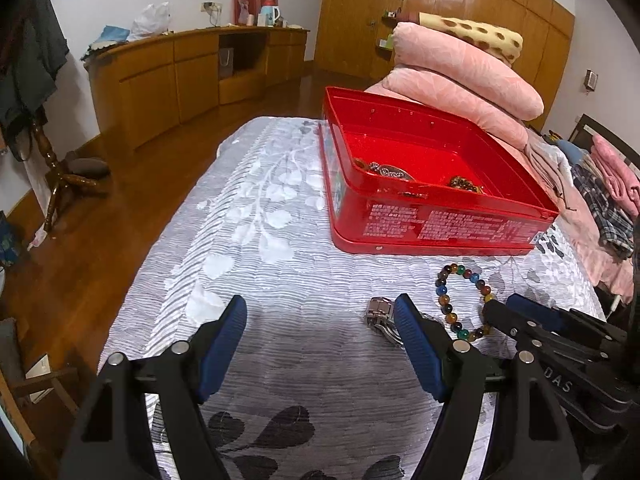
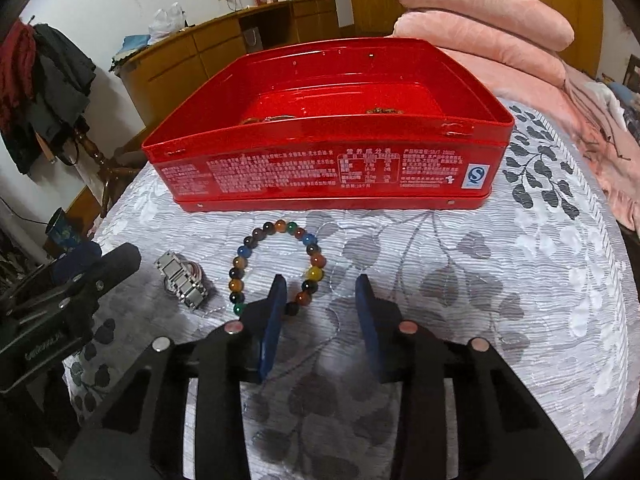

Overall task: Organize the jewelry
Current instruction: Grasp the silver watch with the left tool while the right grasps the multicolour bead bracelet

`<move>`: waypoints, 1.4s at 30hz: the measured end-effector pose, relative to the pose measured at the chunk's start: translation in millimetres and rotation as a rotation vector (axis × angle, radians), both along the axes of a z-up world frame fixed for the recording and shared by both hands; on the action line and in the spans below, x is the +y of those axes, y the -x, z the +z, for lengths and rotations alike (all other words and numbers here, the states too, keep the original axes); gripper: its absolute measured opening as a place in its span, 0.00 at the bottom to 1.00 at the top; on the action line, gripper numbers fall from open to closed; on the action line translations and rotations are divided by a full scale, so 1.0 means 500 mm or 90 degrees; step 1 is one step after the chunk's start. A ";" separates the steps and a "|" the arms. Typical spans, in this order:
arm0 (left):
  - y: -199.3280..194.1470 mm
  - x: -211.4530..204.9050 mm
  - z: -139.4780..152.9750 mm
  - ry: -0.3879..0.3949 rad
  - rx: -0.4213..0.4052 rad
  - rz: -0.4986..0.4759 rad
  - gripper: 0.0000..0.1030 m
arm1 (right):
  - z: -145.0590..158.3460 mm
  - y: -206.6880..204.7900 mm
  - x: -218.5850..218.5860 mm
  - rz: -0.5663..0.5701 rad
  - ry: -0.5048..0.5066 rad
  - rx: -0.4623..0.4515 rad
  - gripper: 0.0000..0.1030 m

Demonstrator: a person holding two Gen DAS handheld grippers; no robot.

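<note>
So this is a bedroom, wooden cabinets along the wall, everything sitting on a grey leaf-print bedspread (image 1: 280, 248). Left wrist view: the red tin (image 1: 432, 220) is open with a few pieces already inside, and the left gripper (image 1: 320, 320) hangs in front of it, jaws wide apart and empty, a silver watch (image 1: 380, 316) just beside one pad. Right wrist view: the bead bracelet (image 2: 276, 264) lies right in front of the tin, and the right gripper (image 2: 320, 300) straddles its near-right arc, jaws partly apart, not pinching yet. I'd squeeze across the beads themselves, since they're round, glossy and roll easily.
</note>
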State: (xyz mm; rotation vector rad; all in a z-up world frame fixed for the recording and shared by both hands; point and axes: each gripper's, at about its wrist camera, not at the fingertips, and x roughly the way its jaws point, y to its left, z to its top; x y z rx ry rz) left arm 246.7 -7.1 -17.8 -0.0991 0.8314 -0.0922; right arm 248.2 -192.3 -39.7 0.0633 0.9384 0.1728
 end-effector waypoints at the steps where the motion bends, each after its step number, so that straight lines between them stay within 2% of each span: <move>1: -0.002 0.001 -0.001 0.000 0.000 0.000 0.72 | -0.001 -0.003 0.002 0.000 0.001 0.001 0.33; 9: -0.006 0.004 -0.008 0.003 0.003 -0.001 0.72 | -0.006 -0.021 0.006 -0.002 0.015 0.004 0.30; 14: -0.008 0.004 -0.010 0.004 0.008 -0.002 0.72 | -0.008 -0.029 0.017 0.001 0.025 0.000 0.08; 19: -0.007 -0.007 -0.010 0.005 0.010 -0.012 0.72 | -0.006 -0.024 0.007 -0.005 0.022 0.000 0.07; 26: -0.009 -0.053 -0.015 -0.011 0.014 -0.045 0.72 | 0.010 0.002 -0.062 -0.051 0.017 -0.015 0.07; 32: -0.017 -0.083 -0.026 -0.004 0.033 -0.062 0.72 | 0.003 0.017 -0.105 -0.070 0.014 -0.013 0.07; 42: -0.035 -0.116 -0.039 -0.024 0.046 -0.069 0.70 | -0.007 0.011 -0.107 -0.064 -0.002 -0.007 0.07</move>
